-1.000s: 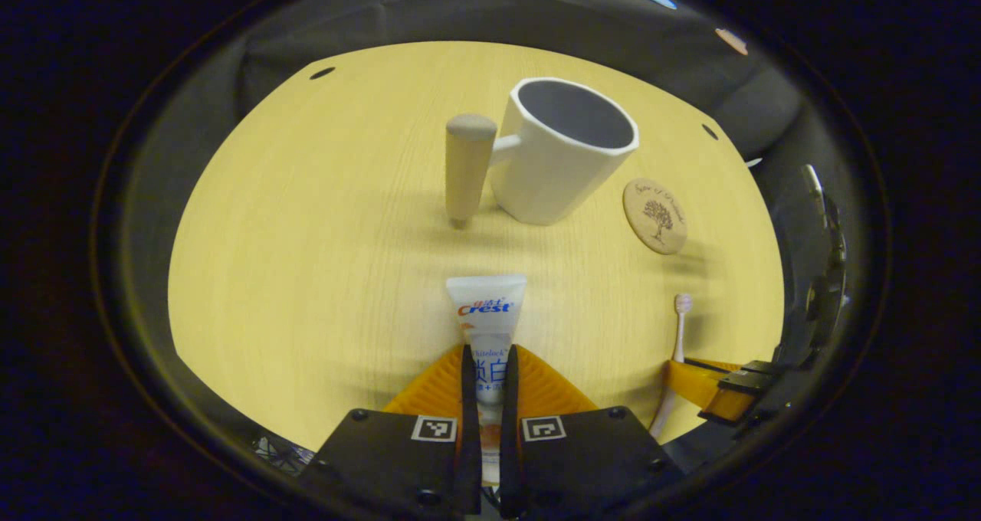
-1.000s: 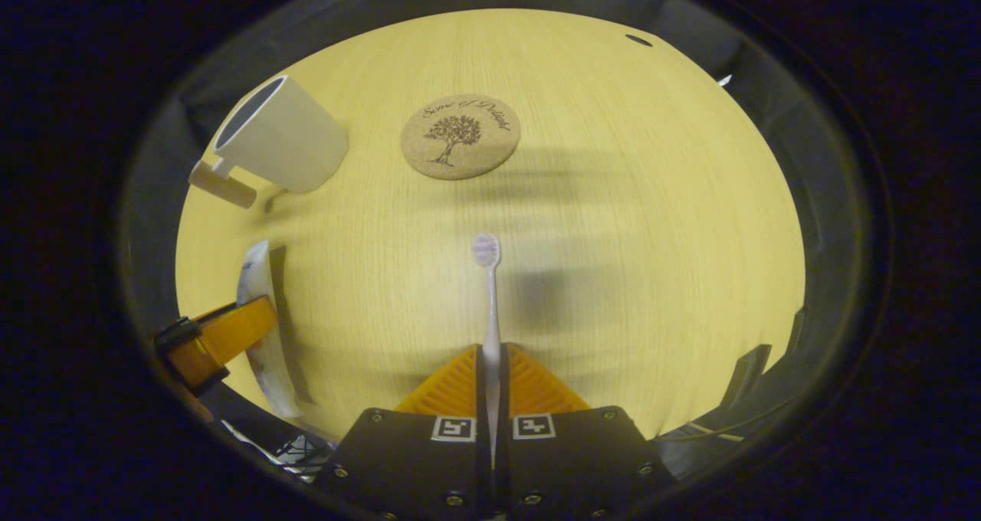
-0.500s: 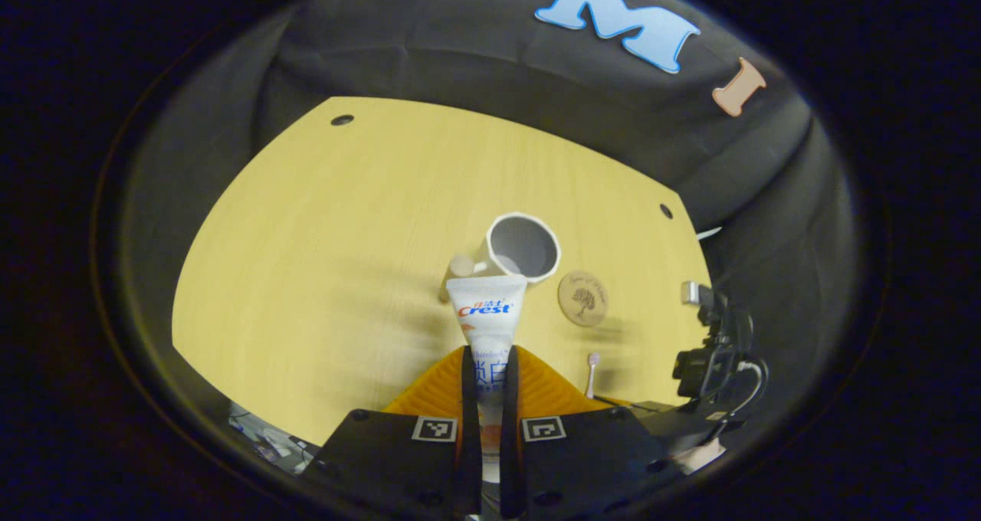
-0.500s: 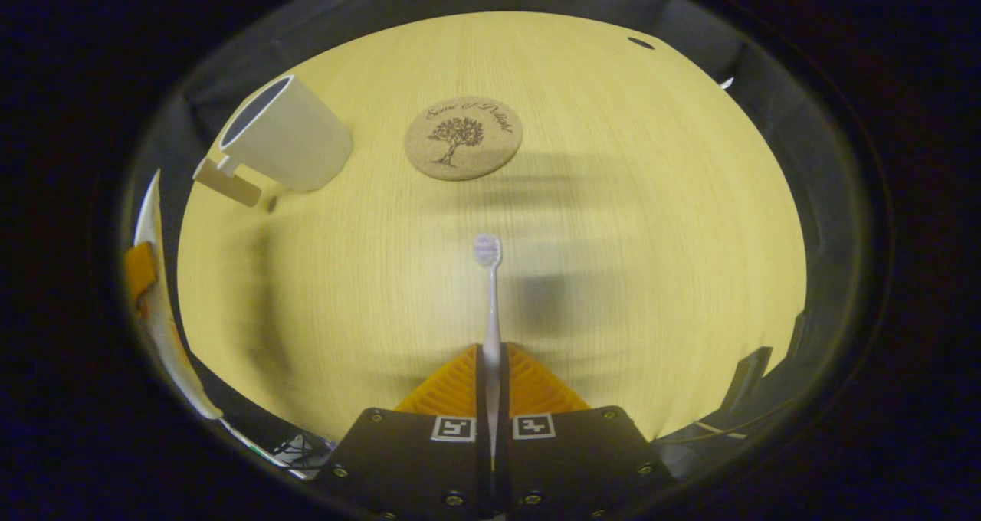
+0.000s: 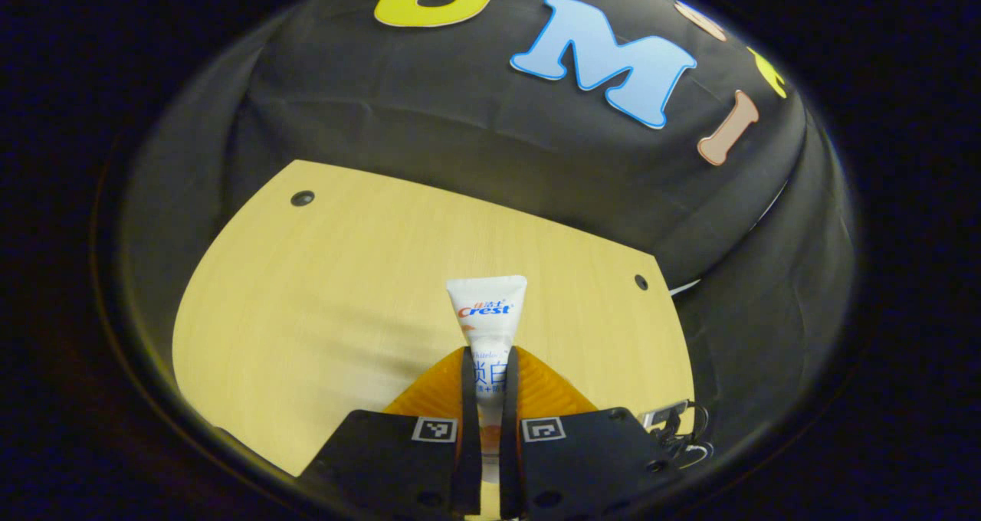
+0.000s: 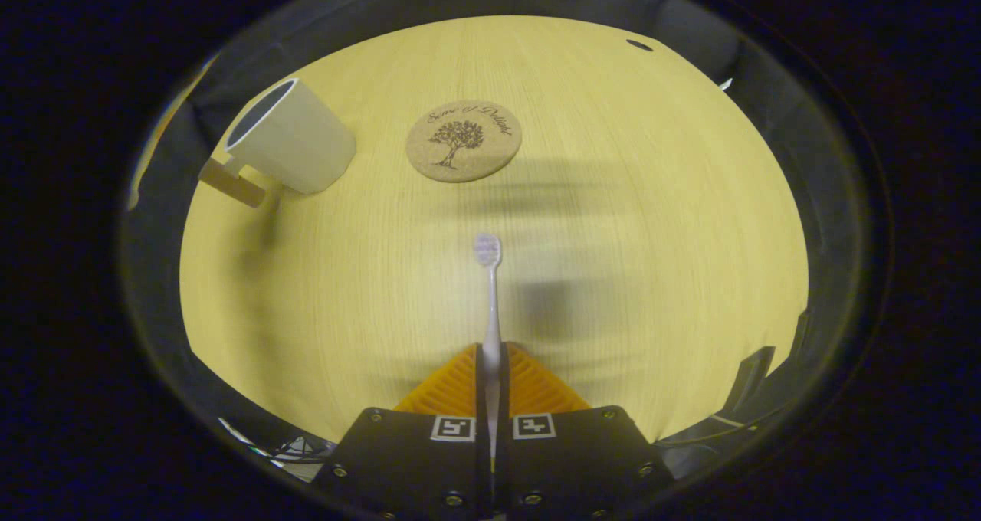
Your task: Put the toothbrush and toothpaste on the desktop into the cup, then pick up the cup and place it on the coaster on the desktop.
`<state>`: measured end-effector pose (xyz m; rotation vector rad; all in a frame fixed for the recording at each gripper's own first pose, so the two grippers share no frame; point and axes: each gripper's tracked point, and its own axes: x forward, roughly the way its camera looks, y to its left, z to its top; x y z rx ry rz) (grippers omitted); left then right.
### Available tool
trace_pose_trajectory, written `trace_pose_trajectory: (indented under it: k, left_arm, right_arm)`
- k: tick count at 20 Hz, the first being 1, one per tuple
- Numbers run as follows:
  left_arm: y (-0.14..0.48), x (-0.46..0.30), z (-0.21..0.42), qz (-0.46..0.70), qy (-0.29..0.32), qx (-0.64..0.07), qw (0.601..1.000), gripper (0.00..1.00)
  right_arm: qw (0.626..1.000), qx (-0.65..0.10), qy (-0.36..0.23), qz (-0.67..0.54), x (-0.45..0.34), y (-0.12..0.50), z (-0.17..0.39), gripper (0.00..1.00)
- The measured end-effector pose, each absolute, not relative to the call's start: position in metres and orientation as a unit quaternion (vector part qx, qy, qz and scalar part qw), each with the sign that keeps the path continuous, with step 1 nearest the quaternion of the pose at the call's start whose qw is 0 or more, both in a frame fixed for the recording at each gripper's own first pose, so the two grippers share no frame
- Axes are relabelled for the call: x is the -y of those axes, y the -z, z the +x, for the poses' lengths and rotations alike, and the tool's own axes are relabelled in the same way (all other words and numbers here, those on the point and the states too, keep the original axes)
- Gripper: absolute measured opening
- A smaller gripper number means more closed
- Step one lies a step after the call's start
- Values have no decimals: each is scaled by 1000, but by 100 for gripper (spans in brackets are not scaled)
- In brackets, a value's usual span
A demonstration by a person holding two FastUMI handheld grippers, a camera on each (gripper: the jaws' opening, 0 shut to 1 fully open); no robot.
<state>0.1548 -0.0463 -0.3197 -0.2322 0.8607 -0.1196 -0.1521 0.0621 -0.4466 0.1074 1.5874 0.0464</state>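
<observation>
Setting: a recording booth arranged as a mock household desktop. A black cloth wall (image 5: 460,130) encloses a pale wood-grain table (image 6: 613,222) with round holes near its far edge, under dim artificial lighting.

Pale wooden desktop (image 5: 322,276) with small dark holes (image 5: 302,198)

Your counter (image 5: 329,276) is pale yellow wood with fine grain and small dark holes (image 5: 302,198) near its far corners. In the left gripper view, black cloth (image 5: 429,130) drapes behind it from nine o'clock to three o'clock. In the right gripper view, soft blurred shadows (image 6: 552,306) fall across the wood.
</observation>
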Motion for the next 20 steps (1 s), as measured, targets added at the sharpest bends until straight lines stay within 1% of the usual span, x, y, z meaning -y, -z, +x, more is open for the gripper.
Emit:
trace_pose_trajectory:
  k: [1, 5, 6, 9, 11, 14, 17, 18, 19, 20]
  left_arm:
    - [326, 49, 167, -102, 67, -409, 905, 17]
    - [354, 69, 198, -64, 103, -376, 919, 15]
    - [361, 71, 203, -47, 109, -366, 923, 17]
    - [369, 75, 206, -5, 126, -328, 936, 16]
    - [374, 76, 206, -7, 126, -320, 939, 15]
    - [388, 72, 210, -13, 105, -324, 940, 17]
    - [390, 73, 210, -22, 107, -321, 941, 17]
    - [390, 72, 208, -24, 110, -318, 941, 19]
    - [392, 71, 209, -24, 109, -318, 941, 24]
    - [393, 71, 208, -24, 107, -319, 941, 27]
  right_arm:
    - [701, -711, -19, 50, -62, 447, -153, 4]
    - [706, -706, -7, 55, -62, 447, -153, 4]
    - [707, -705, -5, 57, -62, 447, -152, 4]
    - [708, -703, 2, 64, -62, 447, -153, 4]
    - [708, -703, 3, 66, -62, 447, -153, 4]
    - [707, -704, 1, 65, -62, 447, -152, 4]
    - [706, -705, 4, 65, -62, 446, -153, 4]
    - [706, -705, 4, 64, -62, 446, -152, 4]
    - [707, -705, 4, 63, -62, 446, -153, 4]
    - [706, -705, 4, 62, -62, 446, -152, 4]
